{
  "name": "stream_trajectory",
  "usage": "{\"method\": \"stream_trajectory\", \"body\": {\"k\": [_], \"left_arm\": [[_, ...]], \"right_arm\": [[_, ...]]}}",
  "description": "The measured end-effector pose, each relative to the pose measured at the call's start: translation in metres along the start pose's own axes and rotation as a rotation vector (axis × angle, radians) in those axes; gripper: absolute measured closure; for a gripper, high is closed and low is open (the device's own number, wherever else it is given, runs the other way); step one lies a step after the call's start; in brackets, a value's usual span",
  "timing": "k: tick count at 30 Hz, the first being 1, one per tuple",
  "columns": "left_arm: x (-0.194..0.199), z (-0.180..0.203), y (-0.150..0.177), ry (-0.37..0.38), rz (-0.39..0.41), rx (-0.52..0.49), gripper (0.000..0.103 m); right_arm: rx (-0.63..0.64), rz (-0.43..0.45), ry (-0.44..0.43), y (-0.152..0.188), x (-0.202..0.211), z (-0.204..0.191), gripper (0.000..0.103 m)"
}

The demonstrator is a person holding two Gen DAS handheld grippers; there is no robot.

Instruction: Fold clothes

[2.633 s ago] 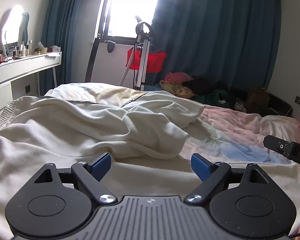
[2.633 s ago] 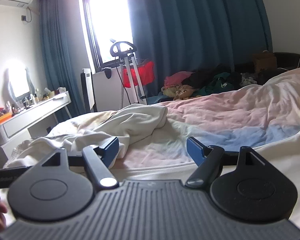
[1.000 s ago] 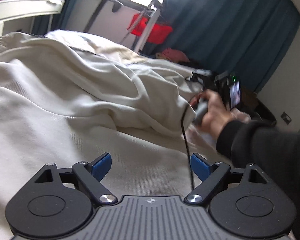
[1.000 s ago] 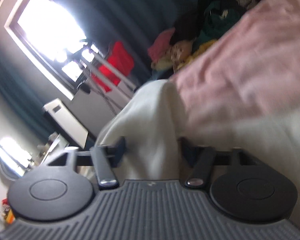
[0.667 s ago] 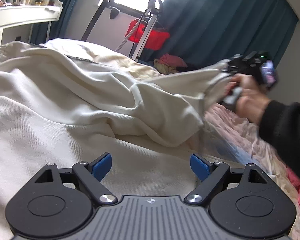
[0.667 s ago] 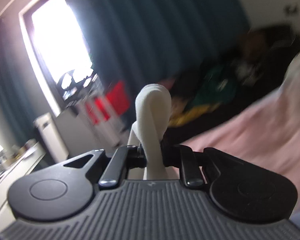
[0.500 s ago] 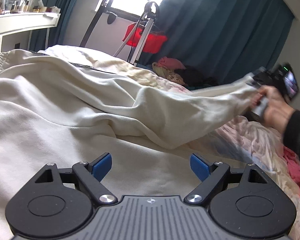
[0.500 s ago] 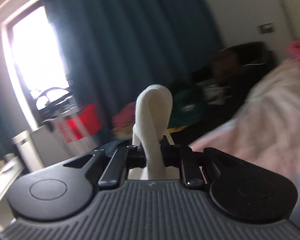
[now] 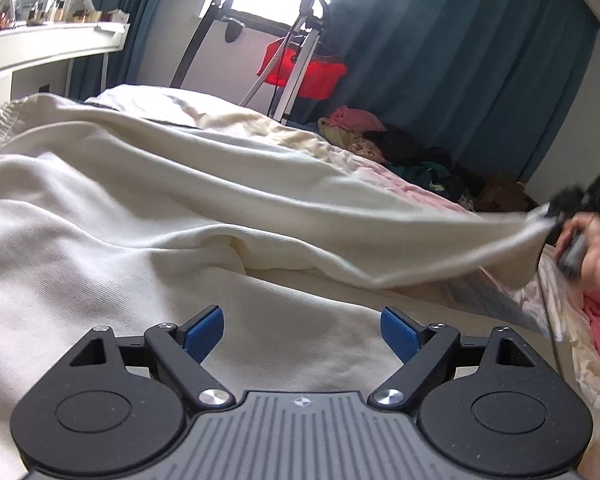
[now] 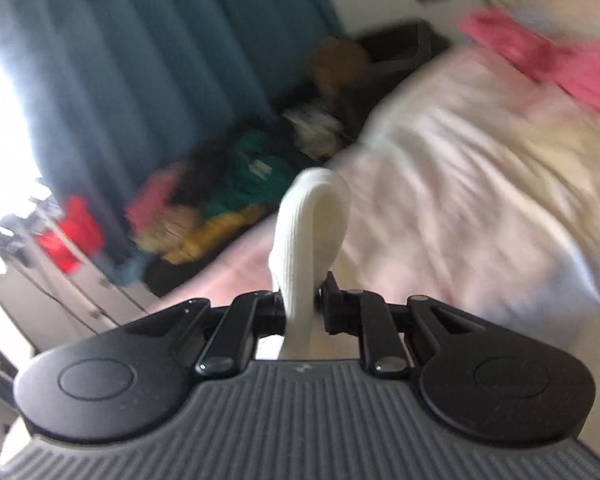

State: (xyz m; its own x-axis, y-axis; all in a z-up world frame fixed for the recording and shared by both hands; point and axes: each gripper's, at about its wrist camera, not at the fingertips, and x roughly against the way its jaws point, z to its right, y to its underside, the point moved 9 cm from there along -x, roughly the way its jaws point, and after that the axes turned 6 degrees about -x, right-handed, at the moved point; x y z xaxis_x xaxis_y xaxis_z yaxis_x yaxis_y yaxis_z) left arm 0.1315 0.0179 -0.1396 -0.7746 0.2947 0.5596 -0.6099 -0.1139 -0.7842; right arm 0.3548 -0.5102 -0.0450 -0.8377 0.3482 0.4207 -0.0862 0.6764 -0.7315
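Note:
A cream sweatshirt (image 9: pixel 112 216) lies rumpled across the bed. Its sleeve (image 9: pixel 400 232) is stretched out to the right, lifted off the bedding. My right gripper (image 10: pixel 302 300) is shut on the ribbed cuff (image 10: pixel 310 224), which stands up between the pads; in the left wrist view the same gripper (image 9: pixel 552 210) shows at the far right in a hand. My left gripper (image 9: pixel 302 326) hovers open over the sweatshirt's body, blue pads wide apart with nothing between them.
A pink and pale bedspread (image 10: pixel 460 184) covers the bed, with a pink garment (image 10: pixel 540 64) on it at the right. Beyond the bed are a pile of clothes (image 9: pixel 384 140), a red bag on a stand (image 9: pixel 300 68), dark blue curtains and a white desk (image 9: pixel 40 48).
My right gripper closed on the cuff and pulled the sleeve up and out to the right, straightening it. My left gripper has stayed open over the sweatshirt.

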Motion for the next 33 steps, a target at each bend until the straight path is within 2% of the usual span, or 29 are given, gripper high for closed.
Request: {"method": "stream_trajectory", "body": {"k": [2, 5, 8, 10, 13, 14, 16, 18, 21, 23, 26, 28, 30, 31, 33], "left_arm": [[-0.004, -0.004, -0.001, 0.0, -0.009, 0.016, 0.016], [-0.007, -0.007, -0.001, 0.004, -0.012, 0.024, 0.016], [-0.009, -0.007, 0.0, 0.002, -0.016, 0.014, 0.016], [-0.01, -0.005, 0.002, 0.002, -0.021, 0.006, 0.016], [-0.01, -0.002, 0.005, 0.0, -0.025, -0.012, 0.016], [-0.009, 0.0, 0.006, -0.003, -0.025, -0.021, 0.016], [-0.01, 0.002, 0.01, -0.009, -0.028, -0.033, 0.016], [-0.011, 0.003, 0.015, -0.011, -0.041, -0.027, 0.016], [-0.013, 0.006, 0.021, -0.005, -0.065, -0.014, 0.016], [-0.012, 0.008, 0.024, -0.01, -0.069, -0.017, 0.016], [-0.012, 0.01, 0.026, -0.021, -0.069, -0.018, 0.015], [-0.011, 0.011, 0.027, -0.028, -0.069, -0.018, 0.015], [-0.013, 0.012, 0.025, -0.029, -0.068, -0.005, 0.015], [-0.014, 0.012, 0.024, -0.029, -0.067, 0.003, 0.015], [-0.018, 0.012, 0.021, -0.029, -0.063, 0.014, 0.015]], "right_arm": [[0.043, 0.052, -0.057, -0.019, 0.006, -0.027, 0.086], [0.114, 0.09, -0.067, -0.024, 0.008, -0.027, 0.086], [0.095, 0.057, -0.045, -0.004, 0.001, 0.015, 0.084], [0.063, -0.006, -0.003, 0.022, -0.007, 0.059, 0.076], [-0.049, -0.149, 0.042, 0.064, -0.011, 0.121, 0.062], [-0.122, -0.195, 0.031, 0.075, -0.009, 0.139, 0.049], [-0.261, -0.247, -0.019, 0.087, -0.001, 0.162, 0.033], [-0.368, -0.264, -0.098, 0.091, 0.009, 0.172, 0.032], [-0.51, -0.298, -0.216, 0.091, 0.015, 0.164, 0.024], [-0.561, -0.335, -0.285, 0.09, 0.011, 0.156, 0.023], [-0.547, -0.363, -0.303, 0.091, -0.005, 0.153, 0.023], [-0.556, -0.352, -0.294, 0.087, -0.021, 0.159, 0.024], [-0.607, -0.299, -0.304, 0.08, -0.033, 0.169, 0.025], [-0.618, -0.263, -0.308, 0.074, -0.036, 0.173, 0.032], [-0.597, -0.21, -0.257, 0.065, -0.043, 0.18, 0.067]]}}
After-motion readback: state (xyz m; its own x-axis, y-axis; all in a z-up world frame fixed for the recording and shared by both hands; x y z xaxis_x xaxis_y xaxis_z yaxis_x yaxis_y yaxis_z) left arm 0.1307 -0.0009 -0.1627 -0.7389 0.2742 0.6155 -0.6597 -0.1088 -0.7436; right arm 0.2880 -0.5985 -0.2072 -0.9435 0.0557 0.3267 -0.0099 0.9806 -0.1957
